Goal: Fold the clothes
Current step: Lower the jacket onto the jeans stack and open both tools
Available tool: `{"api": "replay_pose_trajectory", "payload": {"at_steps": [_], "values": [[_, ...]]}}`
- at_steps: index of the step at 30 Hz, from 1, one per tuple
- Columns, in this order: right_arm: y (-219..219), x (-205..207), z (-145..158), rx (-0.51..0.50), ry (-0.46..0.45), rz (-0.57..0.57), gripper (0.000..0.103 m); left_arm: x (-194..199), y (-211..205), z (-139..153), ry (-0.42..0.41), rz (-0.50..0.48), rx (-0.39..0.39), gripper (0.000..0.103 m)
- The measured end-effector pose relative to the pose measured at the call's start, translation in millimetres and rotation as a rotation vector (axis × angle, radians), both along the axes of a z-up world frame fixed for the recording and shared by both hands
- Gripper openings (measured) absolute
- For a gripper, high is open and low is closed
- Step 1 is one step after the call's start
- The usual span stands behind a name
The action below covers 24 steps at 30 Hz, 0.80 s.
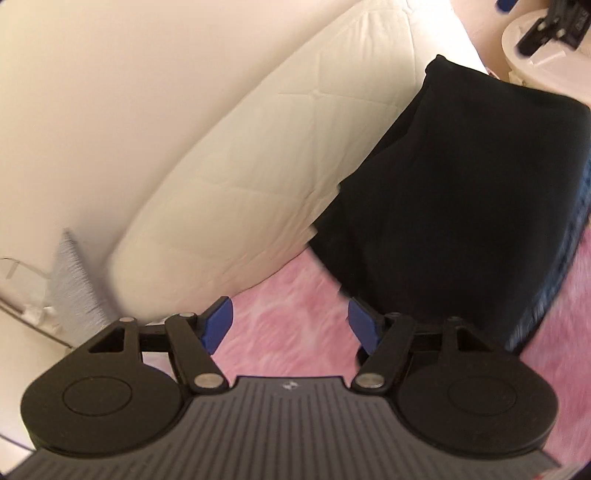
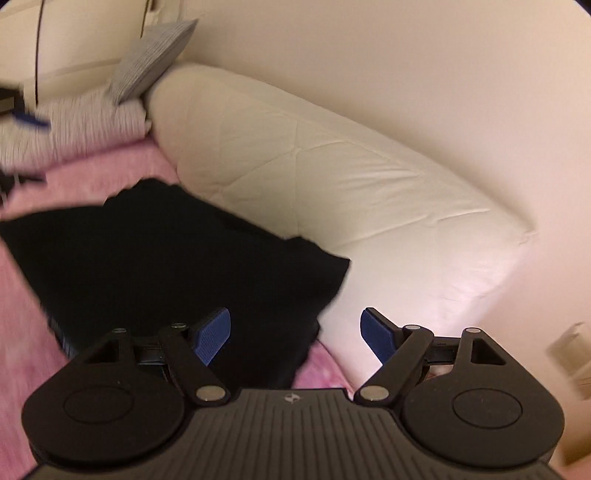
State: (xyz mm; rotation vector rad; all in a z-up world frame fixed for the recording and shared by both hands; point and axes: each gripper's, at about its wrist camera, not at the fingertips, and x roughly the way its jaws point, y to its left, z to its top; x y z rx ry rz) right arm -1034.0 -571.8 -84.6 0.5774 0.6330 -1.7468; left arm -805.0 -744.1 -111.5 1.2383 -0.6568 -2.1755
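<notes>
Black garment (image 1: 443, 192), folded into a compact dark block, lies on the fuzzy pink blanket (image 1: 280, 325) with one edge against the long cream quilted pillow (image 1: 258, 147). Both claws are released, with nothing between their blue pads: the left gripper (image 1: 290, 325) hangs over bare pink pile with the garment's near corner just beyond its right pad, and the right gripper (image 2: 295, 338) hangs over the garment's near corner and the pillow's flank, spread wide. From the left wrist, a layer of dark blue fabric (image 1: 576, 236) shows at the folded block's far side; the right wrist view shows that side only as blur. The left view also takes in the other gripper (image 1: 554, 22), dark and small, at the top right above a round white object (image 1: 543, 51), and a grey ribbed cloth (image 1: 74, 291) wedged at the pillow's end. The right view adds a pale striped fabric pile (image 2: 74, 125) beyond the blanket, with a grey ribbed cushion (image 2: 155, 59) leaning above it, and a smooth cream wall (image 2: 406, 55) rising behind the pillow. Edges in both views are smeared by motion blur.
</notes>
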Motion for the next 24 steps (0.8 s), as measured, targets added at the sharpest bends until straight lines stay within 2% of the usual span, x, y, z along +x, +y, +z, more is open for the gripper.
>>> {"api": "replay_pose_trajectory", "payload": {"at_steps": [5, 6, 7, 9, 13, 16, 19, 21, 22, 24], "values": [[-64.8, -69.2, -44.3, -0.023, -0.257, -0.083, 0.078, -59.3, -42.9, -33.7, 0.02, 0.031, 0.137, 0.066], [-73.2, -82.0, -51.5, -0.01, -0.311, -0.107, 0.069, -68.1, -52.1, -40.9, 0.02, 0.046, 0.162, 0.066], [-81.6, -92.9, -59.6, 0.009, -0.361, -0.125, 0.044, -75.4, -60.2, -48.2, 0.013, 0.059, 0.183, 0.066], [-97.8, -108.3, -72.8, 0.048, -0.425, -0.142, 0.041, -84.1, -71.9, -59.9, 0.004, 0.072, 0.204, 0.068], [-125.7, -115.9, -89.0, 0.119, -0.434, -0.141, 0.042, -94.4, -89.8, -69.4, 0.017, 0.104, 0.214, 0.07], [-128.1, -119.3, -93.0, 0.128, -0.458, -0.155, 0.045, -98.7, -96.8, -69.9, 0.009, 0.11, 0.228, 0.07], [-115.9, -113.0, -83.7, 0.128, -0.438, -0.142, 0.048, -94.9, -97.5, -60.0, 0.0, 0.094, 0.248, 0.069], [-104.1, -106.4, -71.3, 0.113, -0.416, -0.139, 0.053, -88.3, -94.9, -47.9, 0.01, 0.085, 0.258, 0.062], [-96.5, -102.2, -64.3, 0.1, -0.403, -0.141, 0.053, -83.4, -92.6, -41.2, 0.023, 0.087, 0.262, 0.058], [-79.4, -92.8, -49.7, 0.07, -0.375, -0.149, 0.053, -71.3, -86.6, -27.2, 0.059, 0.097, 0.271, 0.058]]}}
